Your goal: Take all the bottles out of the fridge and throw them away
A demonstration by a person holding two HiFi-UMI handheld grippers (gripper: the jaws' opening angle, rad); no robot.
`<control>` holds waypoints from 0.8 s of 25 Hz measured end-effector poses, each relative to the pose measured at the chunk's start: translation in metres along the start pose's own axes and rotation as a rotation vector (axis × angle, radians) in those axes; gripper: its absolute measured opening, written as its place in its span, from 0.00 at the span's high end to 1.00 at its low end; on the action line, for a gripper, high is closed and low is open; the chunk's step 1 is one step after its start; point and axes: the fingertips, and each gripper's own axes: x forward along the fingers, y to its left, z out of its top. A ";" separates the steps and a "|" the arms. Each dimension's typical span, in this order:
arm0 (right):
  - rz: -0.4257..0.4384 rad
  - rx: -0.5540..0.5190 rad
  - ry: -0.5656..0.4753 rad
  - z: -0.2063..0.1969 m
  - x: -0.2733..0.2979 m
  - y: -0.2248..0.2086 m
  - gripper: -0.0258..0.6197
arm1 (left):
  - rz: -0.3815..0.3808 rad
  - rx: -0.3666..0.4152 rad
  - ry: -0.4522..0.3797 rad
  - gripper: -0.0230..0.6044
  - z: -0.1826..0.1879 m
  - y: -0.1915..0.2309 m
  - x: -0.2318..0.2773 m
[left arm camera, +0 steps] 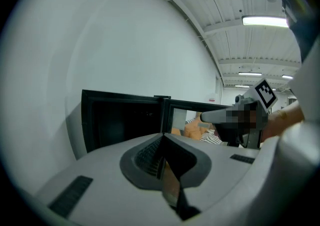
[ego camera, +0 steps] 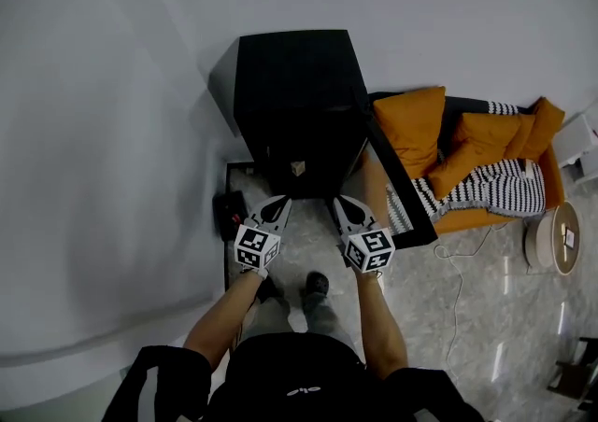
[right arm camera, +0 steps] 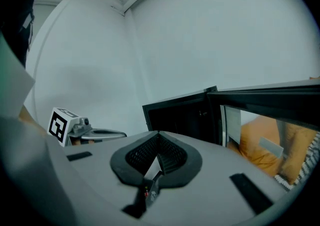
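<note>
head view: from overhead, steeply down on fridge and floor | left gripper view: low, along left tongs, facing the near fridge front, right tongs at right | right gripper view: likewise, left tongs at left | shared: fridge, orange sofa

No readable words or numbers. The cube on the left gripper and its twin on the right gripper bear only black-and-white square patterns; the white mark at six o'clock on the person's top is illegible.
</note>
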 end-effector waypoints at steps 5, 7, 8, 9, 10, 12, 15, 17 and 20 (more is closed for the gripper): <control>-0.049 0.037 0.019 -0.018 -0.002 -0.015 0.95 | -0.039 -0.009 0.027 0.95 -0.017 0.000 0.019; -0.074 0.067 0.042 -0.039 -0.014 -0.015 0.95 | -0.057 -0.026 0.051 0.95 -0.033 -0.008 0.018; -0.084 0.077 0.052 -0.049 -0.018 -0.017 0.95 | -0.063 -0.033 0.058 0.95 -0.041 -0.010 0.019; -0.092 0.085 0.062 -0.058 -0.020 -0.018 0.95 | -0.068 -0.038 0.065 0.95 -0.048 -0.012 0.021; -0.100 0.092 0.071 -0.068 -0.022 -0.021 0.95 | -0.073 -0.043 0.072 0.95 -0.055 -0.013 0.023; -0.114 0.107 0.088 -0.088 -0.023 -0.025 0.95 | -0.083 -0.051 0.090 0.95 -0.072 -0.014 0.026; -0.126 0.118 0.099 -0.113 -0.018 -0.032 0.95 | -0.092 -0.059 0.105 0.95 -0.095 -0.013 0.033; -0.123 0.106 0.099 -0.127 -0.007 -0.038 0.95 | -0.091 -0.059 0.104 0.95 -0.110 -0.005 0.041; -0.116 0.080 0.088 -0.151 0.018 -0.052 0.95 | -0.084 -0.052 0.084 0.95 -0.138 0.014 0.062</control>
